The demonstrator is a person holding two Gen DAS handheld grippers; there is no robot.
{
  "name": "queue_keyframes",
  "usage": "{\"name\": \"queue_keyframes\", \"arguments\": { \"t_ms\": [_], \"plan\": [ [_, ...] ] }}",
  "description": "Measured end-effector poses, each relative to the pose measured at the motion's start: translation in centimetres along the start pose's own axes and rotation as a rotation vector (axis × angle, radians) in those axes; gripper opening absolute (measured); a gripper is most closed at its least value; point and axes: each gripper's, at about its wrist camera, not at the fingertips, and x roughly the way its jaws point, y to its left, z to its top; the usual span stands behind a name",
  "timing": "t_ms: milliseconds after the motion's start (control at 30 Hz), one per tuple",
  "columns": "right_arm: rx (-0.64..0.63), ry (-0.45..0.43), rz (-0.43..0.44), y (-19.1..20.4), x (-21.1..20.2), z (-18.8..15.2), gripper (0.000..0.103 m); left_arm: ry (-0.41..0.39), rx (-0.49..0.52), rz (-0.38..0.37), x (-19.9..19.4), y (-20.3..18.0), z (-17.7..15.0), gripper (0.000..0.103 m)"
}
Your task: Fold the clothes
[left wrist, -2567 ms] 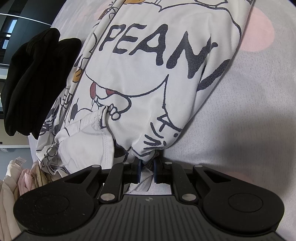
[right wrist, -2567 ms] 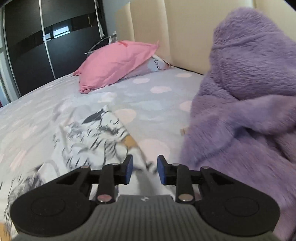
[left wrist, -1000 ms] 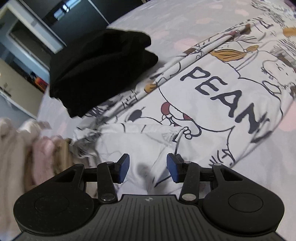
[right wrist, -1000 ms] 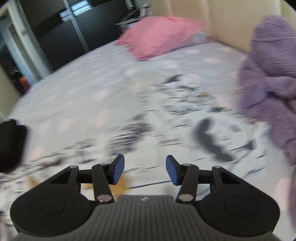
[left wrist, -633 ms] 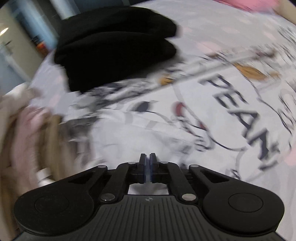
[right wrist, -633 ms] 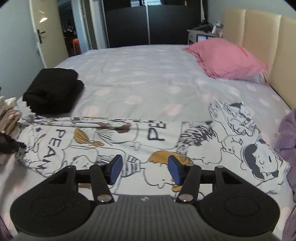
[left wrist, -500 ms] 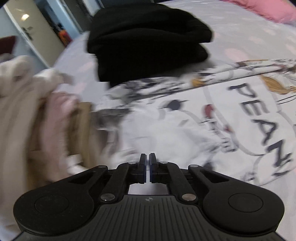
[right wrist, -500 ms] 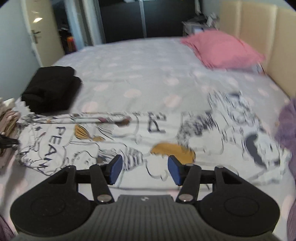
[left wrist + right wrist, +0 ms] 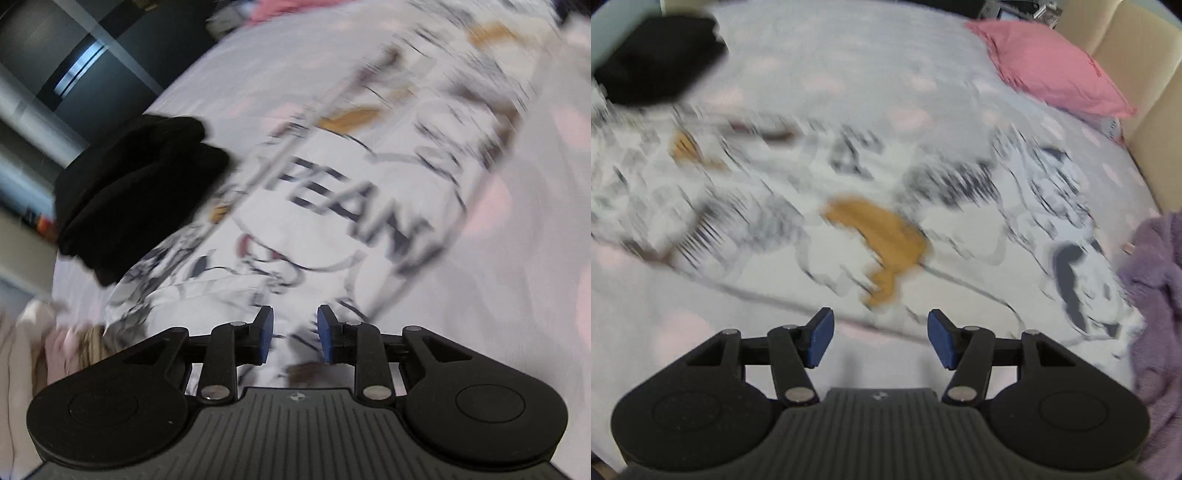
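Observation:
A white cartoon-print garment [image 9: 332, 206] with dark "PEAN" lettering lies stretched flat across the bed. Its near end lies just beyond the blue pads of my left gripper [image 9: 293, 330], whose jaws are opening with no cloth pinched between them. In the right wrist view the same garment [image 9: 871, 221] spreads from left to right, blurred by motion. Over its near edge hangs my right gripper [image 9: 879, 332], wide open, nothing between its fingers.
A folded black garment [image 9: 136, 188] sits beside the printed one, at the far left [image 9: 653, 55] for the right wrist. A pile of beige and pink clothes [image 9: 33, 347] lies at left. Pink pillow [image 9: 1056, 70], cream headboard [image 9: 1137, 62], purple fleece [image 9: 1156, 291] at right. Grey dotted bedsheet [image 9: 849, 59].
The left gripper went from open to shut half a second ago and has parted again, swinging back over the lettered end. The right gripper dropped closer to the garment's near edge.

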Motion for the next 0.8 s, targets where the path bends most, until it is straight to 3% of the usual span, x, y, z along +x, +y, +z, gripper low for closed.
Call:
{"name": "queue_keyframes", "arguments": {
  "t_ms": [100,233,333,433,567,800],
  "plan": [
    [0.282,0.037,0.018,-6.0,1.3,-1.6,0.06,0.024,0.07,0.012,0.8,-1.8,-1.3,0.024],
    [0.726,-0.065,0.007,-15.4,0.9,-4.6,0.06,0.03,0.126,0.059,1.6,-2.8,-2.6,0.024],
    [0.973,-0.112,-0.002,-20.5,1.6,-6.9,0.06,0.042,0.156,0.107,2.0,-3.2,-2.7,0.024],
    [1.098,-0.113,-0.022,-23.1,3.1,-8.2,0.06,0.062,0.223,0.157,2.9,-3.8,-3.0,0.024],
    [1.152,-0.113,-0.013,-24.6,5.6,-8.6,0.06,0.07,0.289,0.211,4.0,-4.4,-3.4,0.024],
    [1.114,-0.176,-0.06,-25.9,8.6,-7.1,0.06,0.085,0.268,0.265,5.2,-4.0,-3.0,0.021]
  ]
}}
